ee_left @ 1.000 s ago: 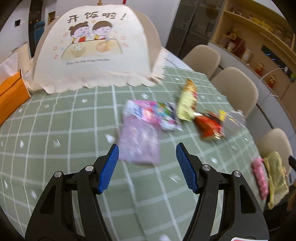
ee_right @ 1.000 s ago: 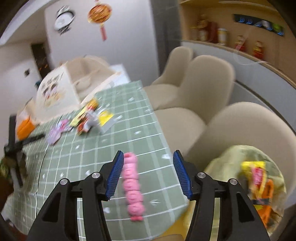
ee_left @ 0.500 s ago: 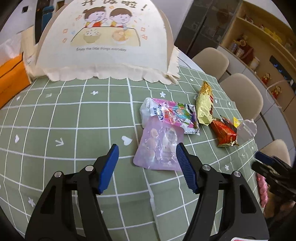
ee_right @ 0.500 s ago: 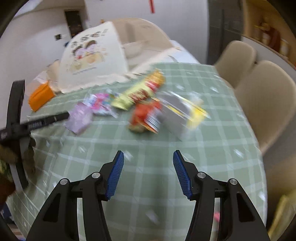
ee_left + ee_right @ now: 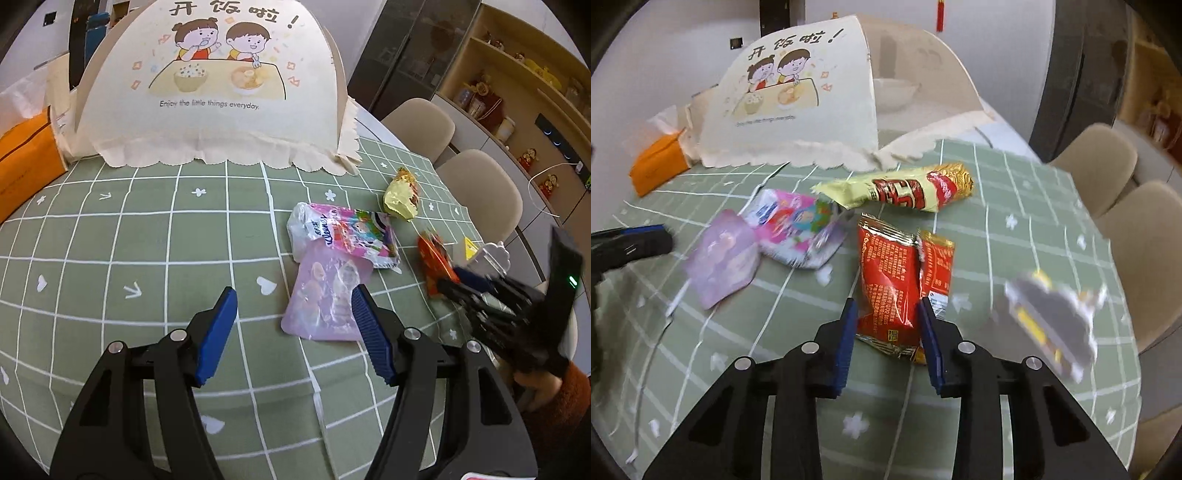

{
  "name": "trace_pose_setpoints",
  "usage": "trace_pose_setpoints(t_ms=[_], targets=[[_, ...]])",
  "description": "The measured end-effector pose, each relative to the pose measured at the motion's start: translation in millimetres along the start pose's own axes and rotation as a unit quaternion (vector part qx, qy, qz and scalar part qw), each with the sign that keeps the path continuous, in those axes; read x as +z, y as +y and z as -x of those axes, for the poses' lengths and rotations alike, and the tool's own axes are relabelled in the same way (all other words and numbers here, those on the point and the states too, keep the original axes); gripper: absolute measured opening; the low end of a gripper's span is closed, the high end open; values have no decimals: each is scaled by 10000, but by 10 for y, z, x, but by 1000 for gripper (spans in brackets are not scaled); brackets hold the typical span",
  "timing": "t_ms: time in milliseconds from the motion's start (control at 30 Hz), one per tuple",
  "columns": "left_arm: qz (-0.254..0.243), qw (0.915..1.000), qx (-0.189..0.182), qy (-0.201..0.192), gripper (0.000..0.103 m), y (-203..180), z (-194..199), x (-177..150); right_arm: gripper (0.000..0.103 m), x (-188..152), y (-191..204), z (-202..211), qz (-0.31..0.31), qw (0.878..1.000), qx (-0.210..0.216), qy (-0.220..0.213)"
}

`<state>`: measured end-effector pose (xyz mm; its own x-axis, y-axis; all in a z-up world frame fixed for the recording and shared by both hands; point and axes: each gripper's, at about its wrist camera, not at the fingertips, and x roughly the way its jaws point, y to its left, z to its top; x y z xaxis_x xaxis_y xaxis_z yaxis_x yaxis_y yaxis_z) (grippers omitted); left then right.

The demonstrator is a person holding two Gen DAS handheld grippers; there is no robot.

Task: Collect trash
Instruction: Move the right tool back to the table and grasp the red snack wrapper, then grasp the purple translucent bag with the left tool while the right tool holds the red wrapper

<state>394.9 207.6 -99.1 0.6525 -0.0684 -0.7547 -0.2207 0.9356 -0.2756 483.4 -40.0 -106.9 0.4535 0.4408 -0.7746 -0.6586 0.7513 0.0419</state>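
Several wrappers lie on the green checked tablecloth (image 5: 147, 240). A lilac pouch (image 5: 325, 295) lies just ahead of my open left gripper (image 5: 293, 321), near its right finger. A pink tissue pack (image 5: 351, 232) overlaps it, with a yellow snack wrapper (image 5: 400, 195) behind. My right gripper (image 5: 888, 328) is open, its fingers on either side of the near end of a red wrapper (image 5: 897, 273). In the right wrist view I also see the lilac pouch (image 5: 720, 262), the tissue pack (image 5: 798, 225), the yellow wrapper (image 5: 905, 188) and a clear plastic blister pack (image 5: 1049, 317).
A cream fabric food cover (image 5: 218, 92) stands at the back of the table. An orange tissue box (image 5: 26, 155) sits at the far left. Beige chairs (image 5: 480, 192) line the table's right side. The table edge (image 5: 1123, 332) curves close on the right.
My right gripper has swung from the table's edge in over the wrappers and now straddles the red one. My left gripper has drawn a little closer to the lilac pouch.
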Motion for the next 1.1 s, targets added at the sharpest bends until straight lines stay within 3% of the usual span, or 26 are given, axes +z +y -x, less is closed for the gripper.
trace_pose_setpoints(t_ms=[267,333,400,533,733,867,1100], targets=[[-314,9990,179,281,61,-169,-382,153,30,-474,-151,521,-488,9981,352,159],[-435,9980,287,349,49,-239,-473,178,30,-601,-201,681,-691,9967,401,134],[-462,9974,302,456,28,-291,-527,185,30,-709,-249,817,-869,9952,437,100],[-448,9971,86,603,10,-398,-502,116,30,-871,-300,1036,-1029,9942,305,-1],[-530,9948,-238,841,6,-685,-237,-138,30,-1064,-397,1341,-1358,9904,188,-193],[-591,9937,-525,791,6,-926,61,-321,30,-1170,-456,1560,-1621,9860,139,-375],[-704,9878,-807,1126,6,-1228,267,-790,30,-1397,-324,1742,-1469,9888,98,-241]])
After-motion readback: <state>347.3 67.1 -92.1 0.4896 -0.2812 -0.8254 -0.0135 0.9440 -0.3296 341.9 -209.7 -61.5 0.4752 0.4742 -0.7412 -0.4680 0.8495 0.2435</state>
